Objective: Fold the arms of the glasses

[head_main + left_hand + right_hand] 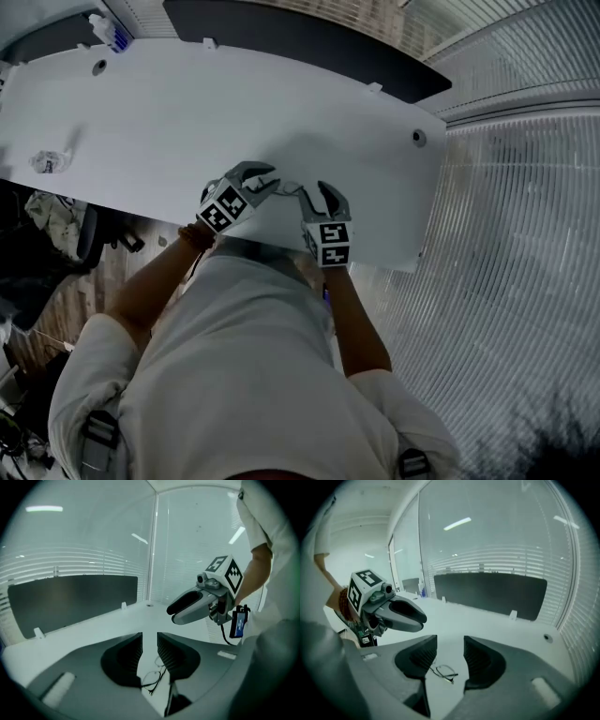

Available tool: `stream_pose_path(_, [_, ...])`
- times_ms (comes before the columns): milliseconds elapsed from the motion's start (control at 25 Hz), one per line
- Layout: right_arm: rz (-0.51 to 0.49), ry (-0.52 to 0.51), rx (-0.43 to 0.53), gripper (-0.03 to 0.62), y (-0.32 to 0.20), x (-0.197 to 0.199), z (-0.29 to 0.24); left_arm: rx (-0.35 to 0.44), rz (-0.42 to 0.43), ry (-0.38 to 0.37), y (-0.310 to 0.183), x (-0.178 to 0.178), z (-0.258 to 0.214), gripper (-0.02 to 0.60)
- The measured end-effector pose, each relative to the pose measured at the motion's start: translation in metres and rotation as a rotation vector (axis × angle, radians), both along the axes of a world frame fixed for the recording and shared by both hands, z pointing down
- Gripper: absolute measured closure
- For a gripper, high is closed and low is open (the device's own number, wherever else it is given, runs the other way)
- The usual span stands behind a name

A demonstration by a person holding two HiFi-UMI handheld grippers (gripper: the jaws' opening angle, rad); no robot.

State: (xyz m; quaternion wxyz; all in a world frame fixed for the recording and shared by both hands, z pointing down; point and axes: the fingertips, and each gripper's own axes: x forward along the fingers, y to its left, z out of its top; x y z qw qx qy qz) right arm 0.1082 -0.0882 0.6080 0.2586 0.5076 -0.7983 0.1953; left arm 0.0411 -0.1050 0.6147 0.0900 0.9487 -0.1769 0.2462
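The left gripper (272, 183) hangs just left of the glasses (443, 671), jaws apart and empty. The glasses lie on the white table (169, 122) near its front edge, touched by neither gripper. The right gripper (312, 190) hangs just right of them, jaws likewise spread, gripping nothing.

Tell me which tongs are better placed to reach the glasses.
Probably right: the glasses show in the gap of the open right tongs; from the open left tongs they sit low, partly behind one jaw.

head view looks down; other two share glasses (151, 678).
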Motion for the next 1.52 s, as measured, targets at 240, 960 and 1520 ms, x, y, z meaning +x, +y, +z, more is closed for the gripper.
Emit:
stream_pose_path(240, [0.021,-0.11,0.218,0.443,-0.025,-0.003,-0.114,0.019,-0.129,0.168,-0.02,0.003,-0.098,0.502])
stream_pose_path(960, [-0.033,-0.44,0.568,0.592,-0.014,-0.028,-0.332,0.173,-0.256,0.543,-0.006,-0.004,-0.299,0.578])
stream_pose_path(1520, [-0.067,-0.443,0.539,0.595,-0.009,-0.039,-0.328,0.117,-0.239,0.551,-0.006,0.008,-0.295,0.578])
